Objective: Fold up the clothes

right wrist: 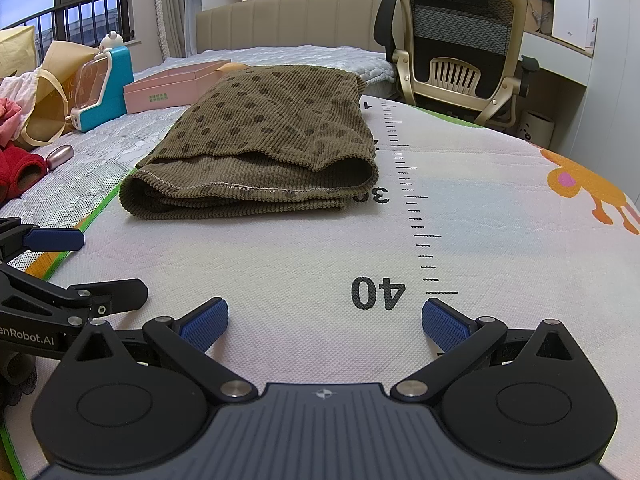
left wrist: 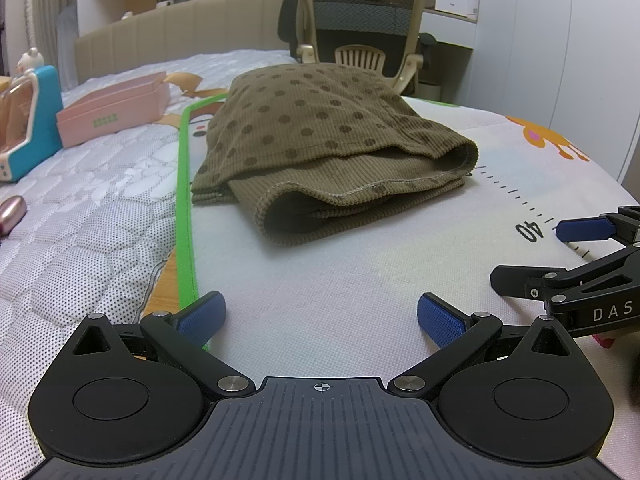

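An olive-brown ribbed garment with dark polka dots (left wrist: 320,144) (right wrist: 264,140) lies folded into a thick stack on a white mat (left wrist: 340,280) (right wrist: 300,256) printed with a ruler scale. My left gripper (left wrist: 320,316) is open, low over the mat, short of the garment's near edge, nothing between its blue pads. My right gripper (right wrist: 324,320) is open too, beside the "40" mark (right wrist: 378,293), also holding nothing. Each gripper shows at the edge of the other's view: the right one (left wrist: 568,256), the left one (right wrist: 80,260).
The mat has a green border (left wrist: 185,216) and lies on a quilted mattress (left wrist: 80,208). A pink box (left wrist: 112,110), a blue toy (left wrist: 30,120), a paper bag (right wrist: 44,92) and red clothing (right wrist: 20,172) sit to the left. An office chair (right wrist: 460,48) stands behind the bed.
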A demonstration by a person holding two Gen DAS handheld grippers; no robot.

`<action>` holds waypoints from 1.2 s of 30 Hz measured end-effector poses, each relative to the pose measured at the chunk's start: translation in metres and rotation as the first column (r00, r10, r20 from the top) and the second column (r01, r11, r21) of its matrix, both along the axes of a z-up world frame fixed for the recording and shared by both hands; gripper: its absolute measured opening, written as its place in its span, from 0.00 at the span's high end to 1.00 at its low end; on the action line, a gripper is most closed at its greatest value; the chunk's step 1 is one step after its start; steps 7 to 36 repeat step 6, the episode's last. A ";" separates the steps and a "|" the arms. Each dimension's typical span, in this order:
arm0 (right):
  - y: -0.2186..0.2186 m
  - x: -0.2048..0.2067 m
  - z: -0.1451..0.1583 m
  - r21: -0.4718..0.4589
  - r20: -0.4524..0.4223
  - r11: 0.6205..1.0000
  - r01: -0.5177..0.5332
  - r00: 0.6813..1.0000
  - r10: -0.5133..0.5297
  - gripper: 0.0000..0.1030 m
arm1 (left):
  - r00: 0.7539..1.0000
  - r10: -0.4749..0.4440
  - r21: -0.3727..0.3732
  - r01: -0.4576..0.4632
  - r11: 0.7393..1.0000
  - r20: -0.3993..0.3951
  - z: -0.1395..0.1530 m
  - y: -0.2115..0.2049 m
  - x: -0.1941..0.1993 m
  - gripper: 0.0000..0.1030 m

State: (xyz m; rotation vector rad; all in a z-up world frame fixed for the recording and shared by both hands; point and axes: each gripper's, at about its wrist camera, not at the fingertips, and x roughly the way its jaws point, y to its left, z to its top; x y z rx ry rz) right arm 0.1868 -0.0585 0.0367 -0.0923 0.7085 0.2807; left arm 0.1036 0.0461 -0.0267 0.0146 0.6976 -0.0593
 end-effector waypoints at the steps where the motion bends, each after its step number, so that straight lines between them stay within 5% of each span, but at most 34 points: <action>1: 0.000 0.000 0.000 0.000 0.000 1.000 0.000 1.000 0.000 0.00 | 1.000 0.000 0.000 0.000 1.000 0.000 0.000 0.000 0.000 0.00; 36: 0.000 0.000 0.000 -0.002 -0.001 1.000 0.000 1.000 0.000 0.00 | 1.000 0.001 0.001 -0.001 1.000 0.001 0.000 0.000 0.000 0.00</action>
